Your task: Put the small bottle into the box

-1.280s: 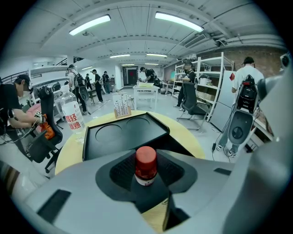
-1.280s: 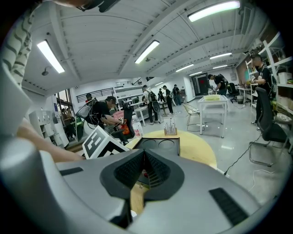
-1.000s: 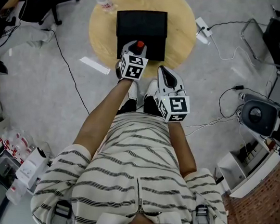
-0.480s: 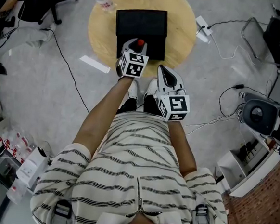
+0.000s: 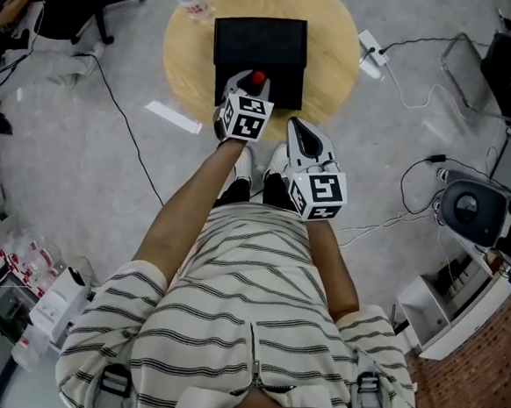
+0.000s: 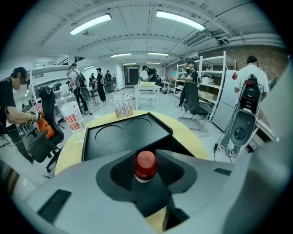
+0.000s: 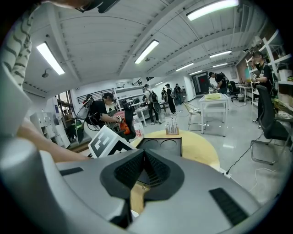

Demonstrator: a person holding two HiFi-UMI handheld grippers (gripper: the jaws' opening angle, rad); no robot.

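Note:
My left gripper (image 5: pixel 250 86) (image 6: pixel 145 170) is shut on a small bottle with a red cap (image 5: pixel 257 78) (image 6: pixel 145 165), held upright over the near edge of the black box (image 5: pixel 259 48) (image 6: pixel 123 135). The box sits on a round wooden table (image 5: pixel 331 46) and shows two round recesses inside. My right gripper (image 5: pixel 299 139) (image 7: pixel 144 172) is shut with nothing between its jaws, held just right of and nearer than the left one, short of the table's near edge.
A larger clear bottle with a red label (image 5: pixel 190 0) (image 6: pixel 72 116) stands at the table's far left. A small rack (image 6: pixel 122 107) sits behind the box. A power strip (image 5: pixel 370 55) and cables lie on the floor to the right, an office chair (image 5: pixel 78 0) to the left.
My left gripper with the bottle has edged slightly forward and right, toward the box. The right gripper has stayed put.

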